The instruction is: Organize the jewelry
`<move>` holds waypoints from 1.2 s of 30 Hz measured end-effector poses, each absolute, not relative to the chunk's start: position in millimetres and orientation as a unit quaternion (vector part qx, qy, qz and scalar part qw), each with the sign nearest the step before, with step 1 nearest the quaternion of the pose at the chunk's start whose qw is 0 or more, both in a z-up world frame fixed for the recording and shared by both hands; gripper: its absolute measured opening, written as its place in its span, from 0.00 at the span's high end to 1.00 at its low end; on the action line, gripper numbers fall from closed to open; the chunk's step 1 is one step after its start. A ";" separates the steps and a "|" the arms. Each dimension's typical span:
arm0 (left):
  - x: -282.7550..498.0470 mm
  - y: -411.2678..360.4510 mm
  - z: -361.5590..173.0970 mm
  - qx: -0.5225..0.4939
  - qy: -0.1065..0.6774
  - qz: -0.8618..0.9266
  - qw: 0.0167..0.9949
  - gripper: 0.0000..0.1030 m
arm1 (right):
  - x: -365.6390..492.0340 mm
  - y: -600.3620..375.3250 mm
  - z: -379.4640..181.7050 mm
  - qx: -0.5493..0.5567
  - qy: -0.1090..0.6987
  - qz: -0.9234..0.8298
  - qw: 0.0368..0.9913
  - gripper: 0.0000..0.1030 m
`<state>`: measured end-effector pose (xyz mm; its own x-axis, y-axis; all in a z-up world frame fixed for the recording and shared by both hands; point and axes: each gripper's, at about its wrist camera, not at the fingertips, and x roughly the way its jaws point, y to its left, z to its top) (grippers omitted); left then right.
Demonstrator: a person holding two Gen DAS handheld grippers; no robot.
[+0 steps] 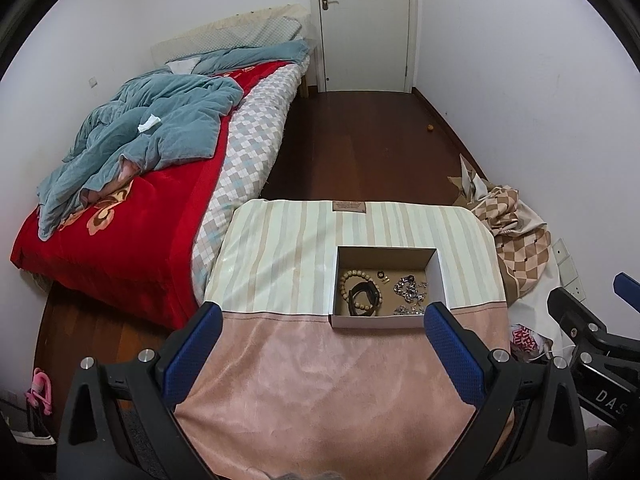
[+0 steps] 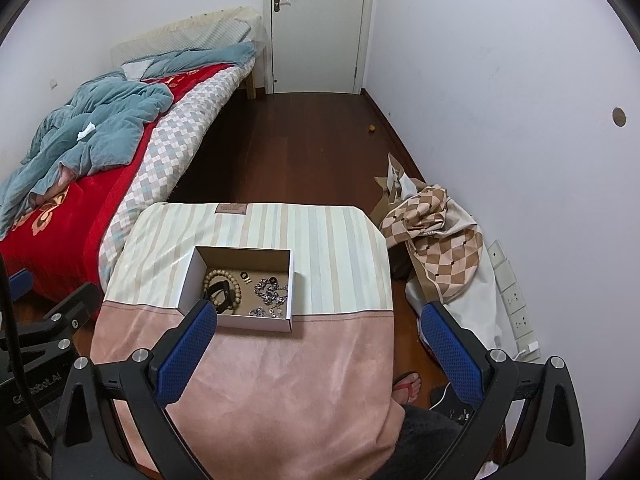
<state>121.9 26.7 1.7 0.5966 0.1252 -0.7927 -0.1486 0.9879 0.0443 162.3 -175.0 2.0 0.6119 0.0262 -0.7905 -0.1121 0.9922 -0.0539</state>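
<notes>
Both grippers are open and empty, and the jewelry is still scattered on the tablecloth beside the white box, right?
Not quite. The jewelry lies inside the white box, not on the tablecloth: bead bracelet, black band, silver chains. The left wrist view shows it. Left gripper and right gripper are open and empty.

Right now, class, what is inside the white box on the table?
Inside the white box: a wooden bead bracelet, a black band lying over it, silver chains and small dark pieces. The near wall hides the floor's front edge.

Open-topped box (image 1: 438, 276) – walls ring the jewelry (image 1: 408, 292); cloth (image 1: 280, 360) around lies bare
</notes>
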 end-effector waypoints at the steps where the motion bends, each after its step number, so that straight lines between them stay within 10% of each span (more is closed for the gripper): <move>1: 121.9 26.9 1.7 -0.013 0.442 0.076 0.894 0.00 | 162.4 -174.6 1.1 -0.049 0.439 0.038 0.896 0.00; 36: 117.7 23.9 1.2 -0.020 0.441 0.075 0.894 0.00 | 160.8 -175.7 -2.1 -0.049 0.444 0.039 0.894 0.00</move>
